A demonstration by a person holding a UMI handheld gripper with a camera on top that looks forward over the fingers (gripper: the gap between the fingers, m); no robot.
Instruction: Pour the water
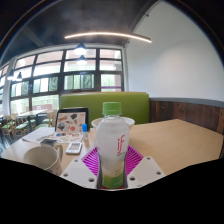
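Bottle [112,150] sits upright, clenched between your gripper's [112,168] pads [94,160]. Table [175,140] beneath; bowl [42,157] near, to one side.

A: What encloses the room?
B: A large grid of windows [70,75] admitting daylight, a white wall [180,60], and a long ceiling light [108,37].

A: And the furniture?
B: A light wooden table [170,140], backed by a green bench seat [95,103].
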